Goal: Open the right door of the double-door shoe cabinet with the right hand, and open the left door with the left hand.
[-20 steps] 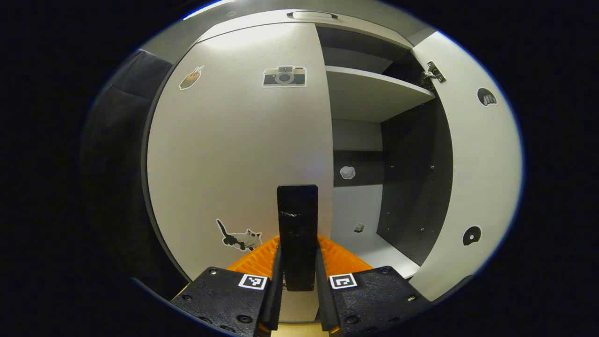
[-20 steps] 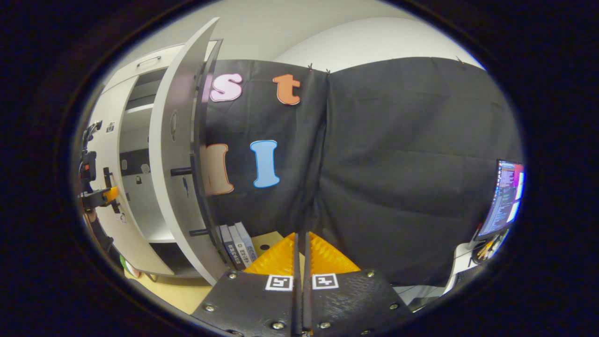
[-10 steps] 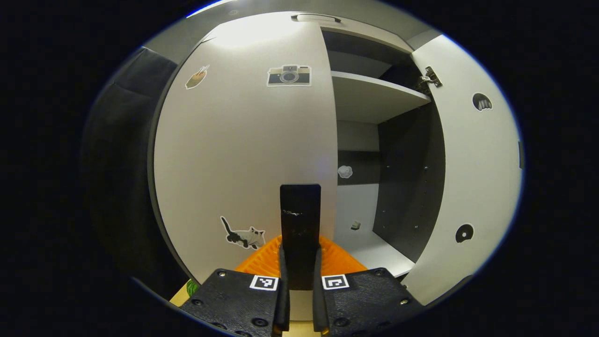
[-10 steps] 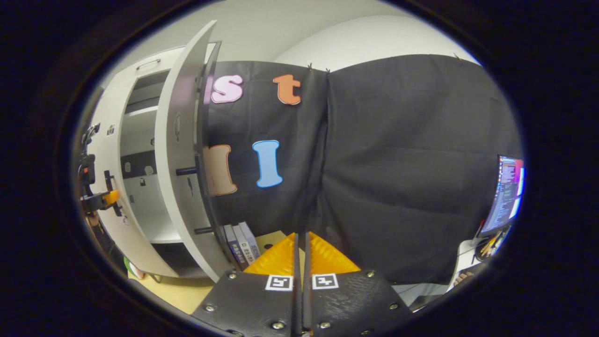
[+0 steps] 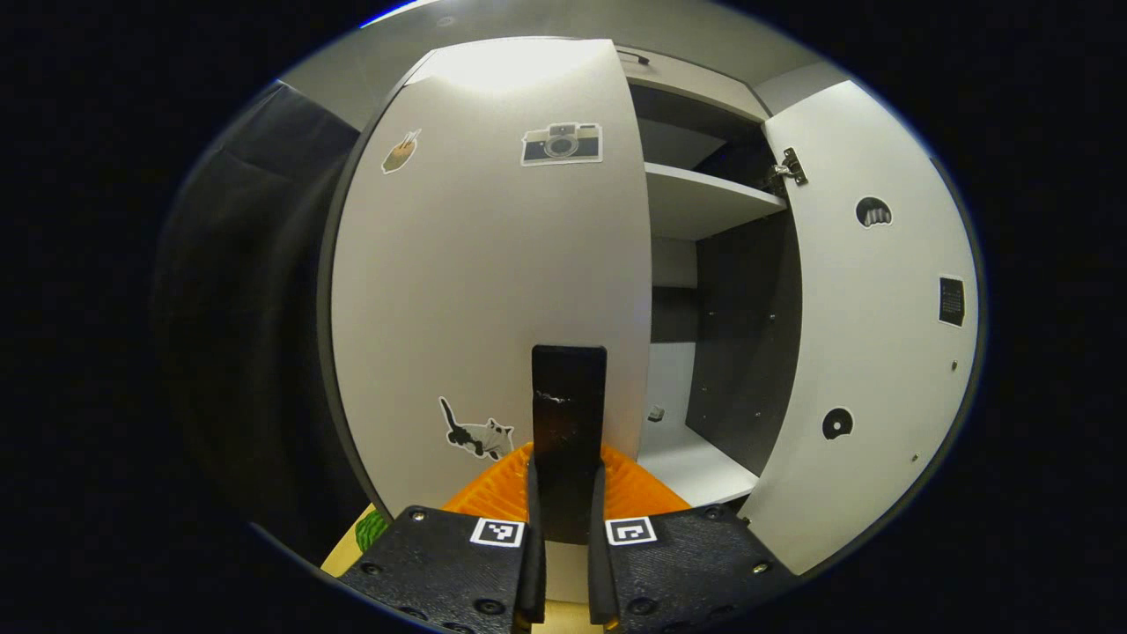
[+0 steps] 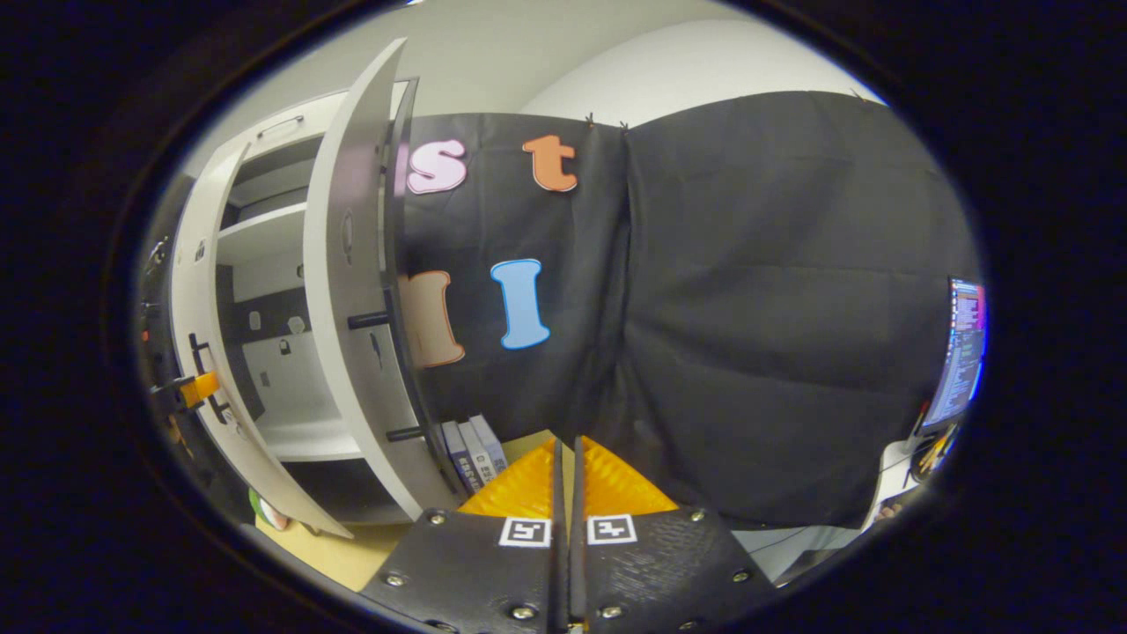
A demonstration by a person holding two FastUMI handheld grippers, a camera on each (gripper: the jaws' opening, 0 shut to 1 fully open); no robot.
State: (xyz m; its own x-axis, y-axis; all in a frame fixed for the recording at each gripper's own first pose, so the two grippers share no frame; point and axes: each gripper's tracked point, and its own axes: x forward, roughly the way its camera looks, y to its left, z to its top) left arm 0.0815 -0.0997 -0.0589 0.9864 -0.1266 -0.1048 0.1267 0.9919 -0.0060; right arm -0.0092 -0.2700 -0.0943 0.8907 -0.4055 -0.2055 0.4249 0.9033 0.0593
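The pale left door [image 5: 493, 282] of the shoe cabinet, with camera, cat and hand stickers, stands partly swung out in the left gripper view. My left gripper [image 5: 568, 458] is shut on its black upright handle [image 5: 568, 387]. The right door [image 5: 872, 326] hangs wide open, baring a shelf [image 5: 704, 198] and the dark inner wall. In the right gripper view my right gripper [image 6: 563, 447] is shut on nothing, away from the cabinet. That view shows the right door [image 6: 343, 291] edge-on with its black handle [image 6: 398, 370], and the left door [image 6: 198, 291] with the left gripper [image 6: 195, 387] on it.
A few books [image 6: 471, 449] stand on the floor against the black cloth wall [image 6: 748, 308], just behind the open right door. A lit monitor [image 6: 964, 352] is at the far right. A green object [image 5: 370, 528] lies on the wooden floor below the left door.
The left door has swung further outward with my left gripper on its handle, showing less of the cabinet's inside from that side. The right gripper stays shut and has barely shifted.
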